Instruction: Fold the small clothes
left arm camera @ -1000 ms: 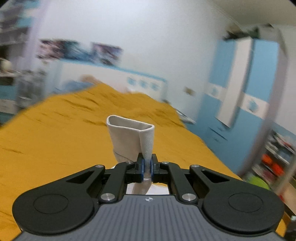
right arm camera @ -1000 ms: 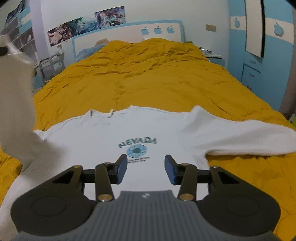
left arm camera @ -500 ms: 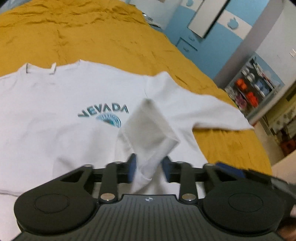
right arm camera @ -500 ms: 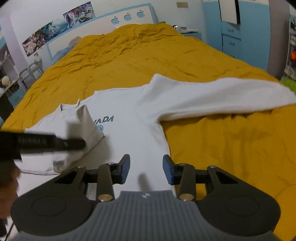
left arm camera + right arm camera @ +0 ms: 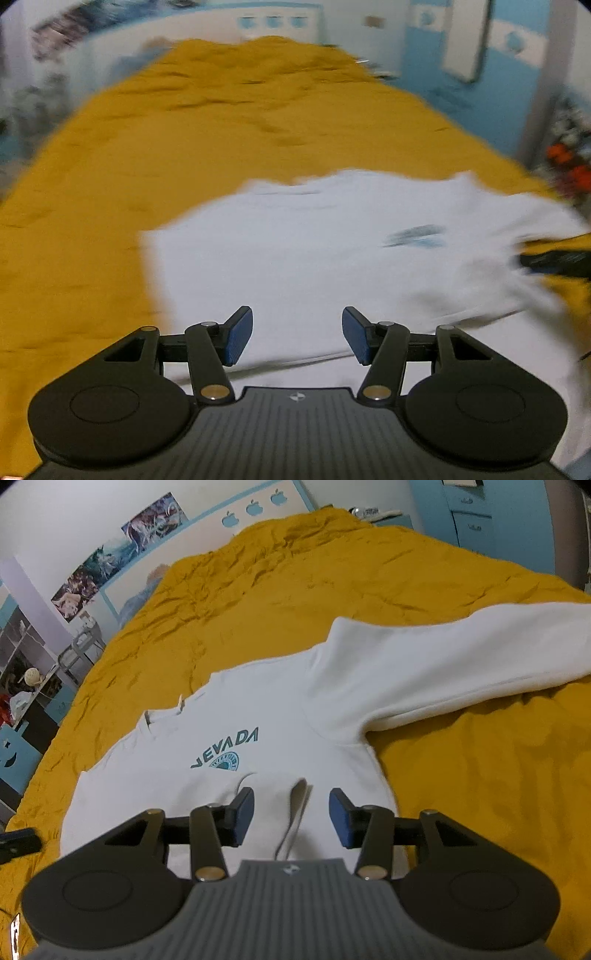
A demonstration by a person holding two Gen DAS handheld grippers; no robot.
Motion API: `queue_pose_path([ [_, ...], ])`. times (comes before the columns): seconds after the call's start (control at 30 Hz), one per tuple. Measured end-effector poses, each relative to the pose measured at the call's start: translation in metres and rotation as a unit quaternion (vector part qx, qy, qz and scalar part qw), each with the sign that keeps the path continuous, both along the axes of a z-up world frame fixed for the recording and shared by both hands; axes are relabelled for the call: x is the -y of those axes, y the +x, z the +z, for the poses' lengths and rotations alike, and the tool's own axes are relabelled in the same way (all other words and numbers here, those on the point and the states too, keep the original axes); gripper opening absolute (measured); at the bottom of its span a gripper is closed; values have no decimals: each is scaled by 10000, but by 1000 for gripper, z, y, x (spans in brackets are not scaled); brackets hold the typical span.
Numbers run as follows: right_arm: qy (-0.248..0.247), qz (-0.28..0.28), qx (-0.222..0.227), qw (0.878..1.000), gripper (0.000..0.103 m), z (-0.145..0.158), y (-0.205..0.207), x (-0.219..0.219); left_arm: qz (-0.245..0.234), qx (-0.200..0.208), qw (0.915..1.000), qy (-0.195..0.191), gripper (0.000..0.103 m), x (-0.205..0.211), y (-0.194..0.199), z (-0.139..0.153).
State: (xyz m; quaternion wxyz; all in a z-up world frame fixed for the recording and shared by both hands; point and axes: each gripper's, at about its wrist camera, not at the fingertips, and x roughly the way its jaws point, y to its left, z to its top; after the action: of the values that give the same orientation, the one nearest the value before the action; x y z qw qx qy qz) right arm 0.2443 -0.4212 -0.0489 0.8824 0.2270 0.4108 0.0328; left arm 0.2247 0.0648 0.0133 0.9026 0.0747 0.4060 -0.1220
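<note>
A white sweatshirt (image 5: 229,775) with a teal NEVADA print (image 5: 225,747) lies flat on the yellow bedspread (image 5: 461,794). One sleeve is folded over its body, and the cuff (image 5: 297,797) shows between the jaws of my right gripper (image 5: 291,818). Those jaws are opening and the pads do not press the cloth. The other sleeve (image 5: 461,664) stretches out to the right. The left wrist view is blurred. My left gripper (image 5: 297,339) hangs over the sweatshirt (image 5: 295,258) near its left edge, jaws opening with nothing between them.
The bedspread (image 5: 147,147) covers the whole bed. A white and blue headboard (image 5: 255,507) and posters (image 5: 122,550) stand at the far end. Blue wardrobes (image 5: 491,524) are at the right, shelves (image 5: 22,686) at the left. A dark gripper part (image 5: 16,843) shows at the left edge.
My left gripper has let go of the sleeve, which now lies folded across the sweatshirt, and has dropped low beside the shirt's left edge. My right gripper has moved down over the folded cuff.
</note>
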Motion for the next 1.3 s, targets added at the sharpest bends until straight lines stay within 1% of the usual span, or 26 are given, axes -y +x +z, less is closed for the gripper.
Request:
queue_pose_path([
  [0.07, 57, 8, -119, 9999, 42, -5, 7, -4, 171, -38, 9990, 401, 67, -25, 1, -7],
  [0.1, 63, -12, -203, 9998, 42, -8, 11, -7, 229, -106, 9983, 529, 68, -36, 2, -13],
  [0.17, 34, -29, -322, 9995, 42, -15, 17, -12, 321, -336, 9970, 615, 69, -52, 4, -32],
  [0.2, -7, -42, -387, 9992, 41, -18, 20, -15, 401, -445, 9963, 623, 69, -58, 5, -43],
  [0.27, -106, -46, -452, 9989, 36, -22, 24, -20, 440, -588, 9960, 508, 69, -65, 8, -62],
  [0.33, -249, -36, -481, 9985, 24, -23, 27, -23, 486, -563, 9965, 369, 69, -67, 11, -74],
  [0.4, -367, 2, -500, 9981, 16, -21, 32, -27, 553, -443, 9972, 230, 68, -64, 19, -85],
  [0.43, -427, 1, -497, 9978, 11, -20, 33, -28, 618, -336, 9974, 178, 65, -66, 23, -88],
  [0.5, -574, 63, -453, 9973, 4, -14, 37, -33, 689, -160, 9975, 42, 57, -64, 34, -90],
  [0.53, -630, 101, -412, 9971, 3, -11, 38, -35, 705, -111, 9975, -19, 47, -66, 36, -93],
  [0.57, -736, 148, -369, 9965, 2, -7, 41, -39, 732, -87, 9972, -82, 35, -68, 37, -94],
  [0.6, -823, 195, -335, 9959, 1, -3, 43, -41, 784, -61, 9968, -138, 27, -69, 40, -95],
  [0.63, -891, 246, -296, 9953, 1, 2, 47, -42, 864, -26, 9961, -186, 15, -71, 42, -97],
  [0.67, -941, 315, -245, 9948, 1, 7, 53, -45, 947, -10, 9952, -260, 10, -74, 41, -97],
  [0.77, -1131, 464, 10, 9925, 0, 31, 69, -50, 1156, 32, 9916, -575, 7, -86, 39, -94],
  [0.8, -1137, 495, 202, 9921, 0, 43, 73, -51, 1238, 46, 9904, -607, 7, -89, 38, -94],
  [0.87, -1025, 471, 770, 9906, 0, 71, 75, -47, 1380, 82, 9881, -680, 6, -95, 34, -92],
  [0.93, -948, 323, 1105, 9888, 0, 88, 77, -39, 1447, 110, 9861, -805, 6, -97, 31, -89],
  [0.97, -973, 267, 1064, 9892, 0, 87, 82, -36, 1465, 125, 9858, -815, 6, -96, 30, -89],
  [1.0, -1004, 230, 902, 9906, 0, 80, 89, -34, 1472, 122, 9861, -762, 6, -94, 31, -89],
  [1.07, -1151, 243, 409, 9922, 0, 53, 104, -34, 1438, -2, 9877, -611, 6, -88, 34, -94],
  [1.13, -1344, 277, -34, 9905, 0, 22, 114, -35, 1462, -195, 9876, -535, 7, -83, 35, -100],
  [1.17, -1327, 250, -260, 9905, 0, 8, 117, -33, 1465, -269, 9875, -521, 9, -83, 35, -101],
  [1.2, -1287, 190, -402, 9907, 0, -2, 118, -30, 1441, -385, 9875, -507, 10, -83, 37, -101],
  [1.23, -1252, 156, -496, 9908, 0, -9, 118, -28, 1425, -496, 9873, -499, 15, -83, 37, -102],
  [1.3, -1209, 156, -613, 9906, 0, -18, 117, -25, 1358, -700, 9864, -599, 15, -89, 39, -97],
])
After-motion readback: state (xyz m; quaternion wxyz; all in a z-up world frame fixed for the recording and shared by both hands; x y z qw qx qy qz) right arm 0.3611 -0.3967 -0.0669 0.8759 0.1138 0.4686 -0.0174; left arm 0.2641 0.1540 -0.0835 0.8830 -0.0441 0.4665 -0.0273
